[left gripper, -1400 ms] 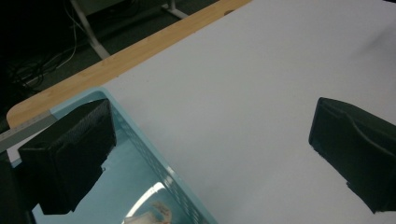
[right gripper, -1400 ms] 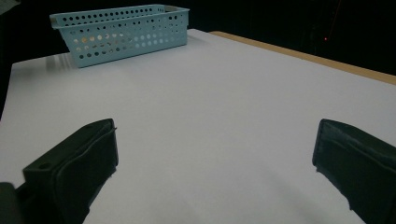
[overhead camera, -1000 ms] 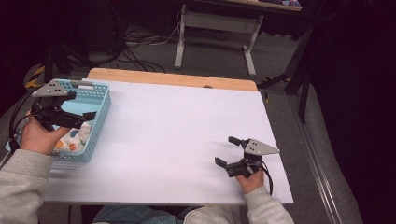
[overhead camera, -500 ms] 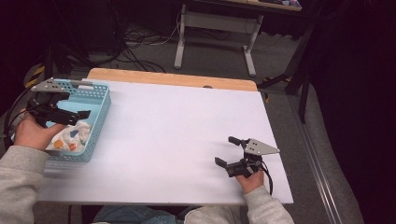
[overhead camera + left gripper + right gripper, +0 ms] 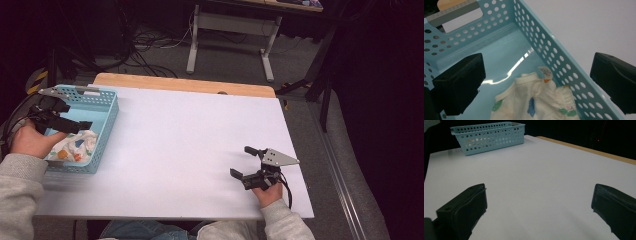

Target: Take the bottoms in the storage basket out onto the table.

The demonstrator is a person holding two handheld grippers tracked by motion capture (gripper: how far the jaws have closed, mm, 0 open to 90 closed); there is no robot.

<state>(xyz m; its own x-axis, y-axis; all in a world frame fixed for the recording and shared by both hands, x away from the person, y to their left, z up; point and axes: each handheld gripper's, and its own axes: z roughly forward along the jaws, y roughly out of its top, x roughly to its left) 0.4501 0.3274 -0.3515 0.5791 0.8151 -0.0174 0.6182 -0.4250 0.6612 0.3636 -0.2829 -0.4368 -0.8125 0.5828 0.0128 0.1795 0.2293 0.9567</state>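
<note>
2 grippers work over a white table (image 5: 190,130), and everything sits relative to the blue perforated basket (image 5: 102,127) at its left edge. Nearest the person and well apart from the basket, the right gripper (image 5: 252,162) rests low on the bare tabletop, its jaws spread wide with nothing between them. Closer to the basket, the left gripper (image 5: 75,115) hangs above its open top, jaws also wide and empty, one over the basket floor and one beyond its perforated side wall. Inside the basket, at its near end, lies a crumpled white cloth (image 5: 541,100) with green, blue and orange marks. Beyond the basket, a wooden strip (image 5: 185,84) edges the table.
</note>
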